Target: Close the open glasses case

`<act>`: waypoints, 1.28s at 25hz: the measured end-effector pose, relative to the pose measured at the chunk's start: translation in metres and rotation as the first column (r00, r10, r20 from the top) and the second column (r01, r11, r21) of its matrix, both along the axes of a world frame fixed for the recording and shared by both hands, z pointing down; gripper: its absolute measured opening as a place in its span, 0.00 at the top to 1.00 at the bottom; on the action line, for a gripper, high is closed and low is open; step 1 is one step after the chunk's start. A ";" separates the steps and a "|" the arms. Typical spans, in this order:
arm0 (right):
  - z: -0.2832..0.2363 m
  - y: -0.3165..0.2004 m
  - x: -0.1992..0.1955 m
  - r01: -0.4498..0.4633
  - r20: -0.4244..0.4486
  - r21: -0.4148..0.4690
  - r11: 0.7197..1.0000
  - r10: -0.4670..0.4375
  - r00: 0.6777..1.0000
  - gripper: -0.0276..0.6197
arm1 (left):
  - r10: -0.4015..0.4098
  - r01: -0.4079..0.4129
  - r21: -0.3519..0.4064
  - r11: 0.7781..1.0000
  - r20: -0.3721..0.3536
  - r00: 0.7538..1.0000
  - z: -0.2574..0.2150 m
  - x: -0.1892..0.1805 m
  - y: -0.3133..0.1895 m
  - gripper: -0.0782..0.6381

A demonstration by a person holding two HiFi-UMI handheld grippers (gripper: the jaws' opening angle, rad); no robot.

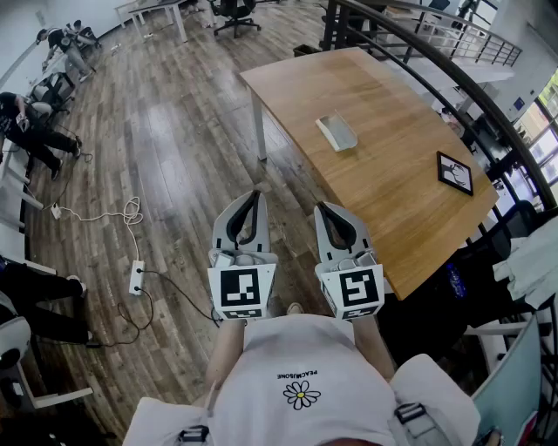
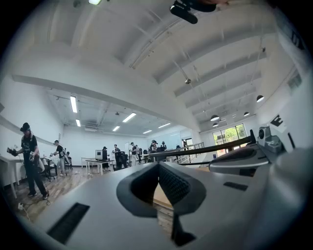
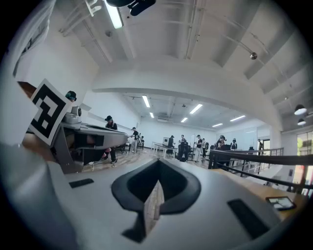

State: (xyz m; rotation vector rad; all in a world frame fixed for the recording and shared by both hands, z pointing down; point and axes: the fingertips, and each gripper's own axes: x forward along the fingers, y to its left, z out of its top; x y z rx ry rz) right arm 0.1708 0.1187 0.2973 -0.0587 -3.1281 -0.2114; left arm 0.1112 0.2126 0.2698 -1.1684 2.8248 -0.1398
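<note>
— Wood-plank flooring fills most of the room, with a light wooden table (image 1: 384, 165) on white legs standing toward the upper right. What's on it?

— A pale grey oblong glasses case (image 1: 336, 131) lies near the table's middle. It is too small in the head view to tell how its lid stands. A flat black-framed square panel (image 1: 454, 172) lies well apart from it, near the far right edge.

— And the hand-held grippers?

— The left hand-held gripper (image 1: 255, 195) and the right hand-held gripper (image 1: 325, 209) hang side by side over the floor, short of the table. Each has its jaws pressed together with nothing between them. Both point level.

— So what stands between them and the case?

— A strip of floor, then the table's near edge and a stretch of bare tabletop. The case is well apart from both.

— Anything else around?

— A dark curved railing (image 1: 453, 70) runs behind the table. On the floor to the left lies a white power strip (image 1: 137, 277) with trailing cables. People stand or sit along the left wall, and a black office chair (image 1: 235, 13) stands at the far end.
</note>
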 end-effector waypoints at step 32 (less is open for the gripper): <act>0.023 0.000 -0.002 0.149 -0.015 -0.056 0.987 -0.150 0.989 0.95 | -0.131 0.132 0.031 0.991 -0.023 0.991 0.015 -0.014 0.025 0.87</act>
